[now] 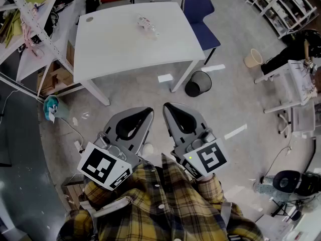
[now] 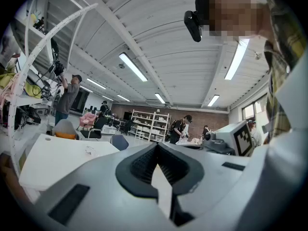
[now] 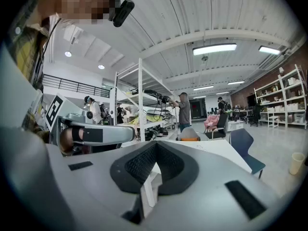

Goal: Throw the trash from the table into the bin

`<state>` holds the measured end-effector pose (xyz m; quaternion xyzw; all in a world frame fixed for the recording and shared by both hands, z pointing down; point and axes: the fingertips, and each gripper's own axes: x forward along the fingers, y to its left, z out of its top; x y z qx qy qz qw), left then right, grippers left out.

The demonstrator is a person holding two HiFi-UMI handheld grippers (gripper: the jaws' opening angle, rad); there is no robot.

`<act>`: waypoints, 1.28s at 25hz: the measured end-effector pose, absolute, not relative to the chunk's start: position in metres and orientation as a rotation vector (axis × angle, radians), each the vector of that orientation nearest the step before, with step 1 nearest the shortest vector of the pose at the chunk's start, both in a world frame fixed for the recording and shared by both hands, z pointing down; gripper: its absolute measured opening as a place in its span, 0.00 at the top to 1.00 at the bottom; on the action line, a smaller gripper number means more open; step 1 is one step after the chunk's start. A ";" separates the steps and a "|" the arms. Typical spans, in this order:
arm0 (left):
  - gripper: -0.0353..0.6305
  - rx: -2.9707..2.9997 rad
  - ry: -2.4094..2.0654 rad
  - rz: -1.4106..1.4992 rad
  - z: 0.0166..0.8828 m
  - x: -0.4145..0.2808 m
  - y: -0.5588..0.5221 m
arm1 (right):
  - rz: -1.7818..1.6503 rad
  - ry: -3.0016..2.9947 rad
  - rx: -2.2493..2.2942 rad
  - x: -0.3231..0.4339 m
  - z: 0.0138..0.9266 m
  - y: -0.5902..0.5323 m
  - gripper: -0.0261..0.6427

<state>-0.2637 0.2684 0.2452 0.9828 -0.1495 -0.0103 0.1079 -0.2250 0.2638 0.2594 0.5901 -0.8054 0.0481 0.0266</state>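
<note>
A crumpled clear plastic bottle [image 1: 146, 23] lies on the white table [image 1: 115, 44] at its far side. It shows as a small clear shape [image 2: 90, 150] in the left gripper view. A black mesh bin [image 1: 198, 83] stands on the floor by the table's near right leg. My left gripper [image 1: 149, 111] and right gripper [image 1: 167, 106] are held side by side close to my body, well short of the table. Both are shut with nothing in them; the jaw tips meet in the left gripper view [image 2: 156, 146] and in the right gripper view [image 3: 155, 145].
A blue chair [image 1: 198, 19] stands at the table's far right. A beige bucket [image 1: 253, 58] and a cluttered white stand [image 1: 296, 84] are at the right. Metal shelving [image 1: 30, 29] runs along the left. A paper sheet [image 1: 165, 78] lies on the floor.
</note>
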 end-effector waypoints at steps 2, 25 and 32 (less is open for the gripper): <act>0.94 2.892 -0.443 -0.024 0.247 -0.264 0.270 | 0.158 -2.498 1.818 -0.227 0.259 0.265 0.96; 0.94 2.867 -0.487 0.011 0.258 -0.258 0.245 | 0.246 -2.480 1.875 -0.199 0.275 0.245 0.96; 0.94 2.865 -0.476 0.001 0.257 -0.247 0.178 | 0.246 -2.465 1.866 -0.190 0.275 0.180 0.96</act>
